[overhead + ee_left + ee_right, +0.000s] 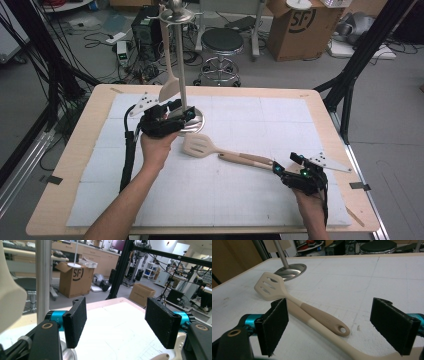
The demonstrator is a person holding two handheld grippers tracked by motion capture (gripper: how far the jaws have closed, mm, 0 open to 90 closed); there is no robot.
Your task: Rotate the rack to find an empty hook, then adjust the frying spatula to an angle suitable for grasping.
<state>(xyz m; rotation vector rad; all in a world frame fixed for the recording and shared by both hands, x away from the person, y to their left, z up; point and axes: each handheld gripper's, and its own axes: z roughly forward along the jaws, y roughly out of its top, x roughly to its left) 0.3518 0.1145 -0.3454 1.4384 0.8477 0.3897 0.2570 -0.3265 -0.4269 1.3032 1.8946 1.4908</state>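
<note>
Two hands hold grippers over a white table mat (240,190). Right gripper (283,171), jaws wide and empty, sits by two spatula handles (322,320). Left gripper (181,114), also wide and empty, hovers beside the metal utensil stand (181,75).

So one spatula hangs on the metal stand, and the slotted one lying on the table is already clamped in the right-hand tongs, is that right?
Not quite. The slotted spatula does lie on the table, but the right tongs stand open around its handle with gaps on both sides, as the right gripper view shows. The other spatula does hang on the metal stand.
</note>
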